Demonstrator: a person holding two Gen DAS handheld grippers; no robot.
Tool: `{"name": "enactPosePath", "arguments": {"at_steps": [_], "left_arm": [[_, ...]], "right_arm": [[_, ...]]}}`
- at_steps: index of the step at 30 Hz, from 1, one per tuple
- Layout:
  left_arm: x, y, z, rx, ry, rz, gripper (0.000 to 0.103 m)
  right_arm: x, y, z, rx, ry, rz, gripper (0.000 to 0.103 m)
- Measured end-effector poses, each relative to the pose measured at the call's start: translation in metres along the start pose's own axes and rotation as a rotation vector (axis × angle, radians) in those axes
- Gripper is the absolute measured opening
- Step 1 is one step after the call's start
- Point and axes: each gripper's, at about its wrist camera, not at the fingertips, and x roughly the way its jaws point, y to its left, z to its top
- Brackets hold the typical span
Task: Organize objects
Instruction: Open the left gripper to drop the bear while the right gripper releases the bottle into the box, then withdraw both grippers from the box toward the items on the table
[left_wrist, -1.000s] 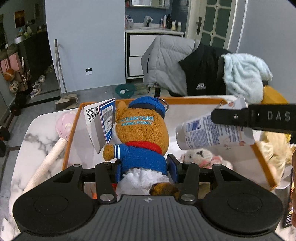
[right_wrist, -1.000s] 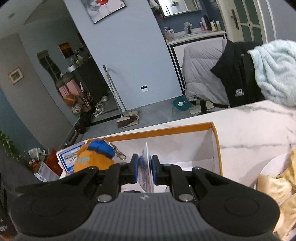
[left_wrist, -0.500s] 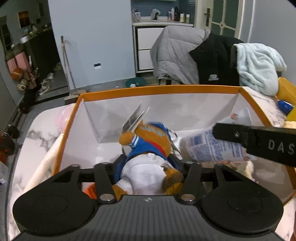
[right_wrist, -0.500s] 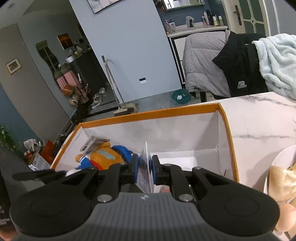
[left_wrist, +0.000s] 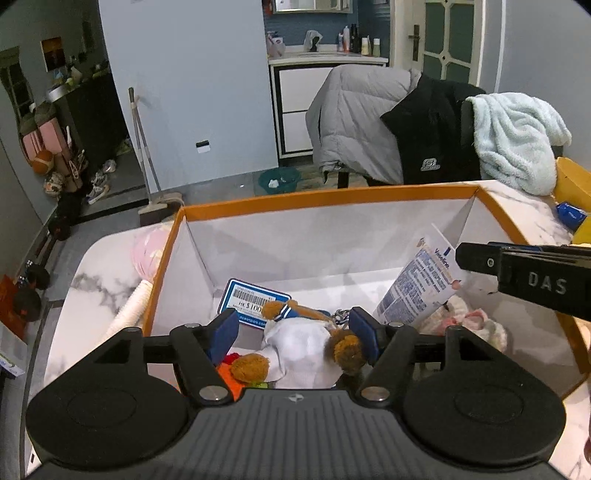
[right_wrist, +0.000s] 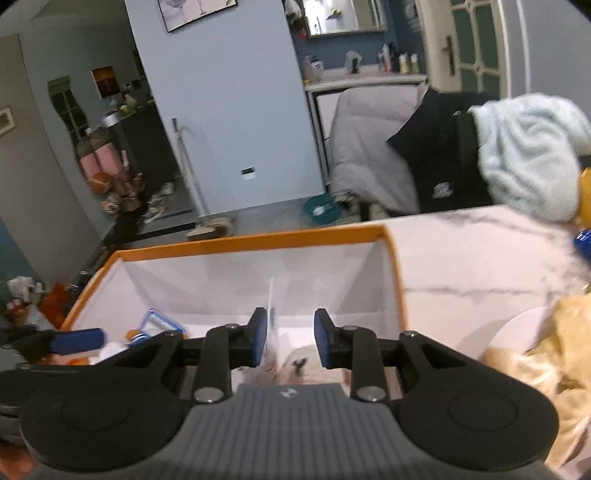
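Observation:
An orange-rimmed white box (left_wrist: 332, 194) stands on the marble table. My left gripper (left_wrist: 293, 330) is open over it, and the brown plush bear in blue and white (left_wrist: 299, 339) lies in the box between its spread fingers, with a blue price tag (left_wrist: 255, 301) beside it. My right gripper (right_wrist: 290, 338) is open above the box's (right_wrist: 251, 240) right part. The white lotion tube (left_wrist: 421, 284) leans in the box; its crimped end (right_wrist: 272, 317) rests by the right gripper's left pad. A white plush (left_wrist: 465, 321) lies under the tube.
A pink-headed roller with a white handle (left_wrist: 142, 266) lies left of the box. A chair draped with a grey jacket (left_wrist: 354, 122), black jacket and pale blue towel (left_wrist: 513, 136) stands behind the table. A yellow box (left_wrist: 572, 184) and tan plush (right_wrist: 543, 347) sit at the right.
My left gripper lowered the bear into the box and opened, letting it go. My right gripper lowered the lotion tube and opened its jaws.

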Motion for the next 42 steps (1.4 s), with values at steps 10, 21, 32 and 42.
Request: {"name": "enactPosePath", "arguments": {"at_steps": [10,21,32,42], "left_arm": [[-0.020,0.007,-0.002,0.004,-0.024,-0.014,0.078],[-0.051,0.018,-0.008,0.006,-0.054,-0.020,0.078],[-0.092,0.039,-0.022,-0.058,-0.127,-0.043,0.078],[-0.118,0.058,-0.058,-0.119,-0.172,-0.135,0.078]], "right_arm": [[-0.016,-0.011,0.004,-0.004,-0.018,0.058,0.022],[-0.047,-0.004,0.010,-0.019,-0.041,0.093,0.024],[-0.093,0.013,-0.001,-0.101,-0.061,0.091,0.025],[-0.141,0.016,-0.032,-0.162,-0.054,0.099,0.034]]}}
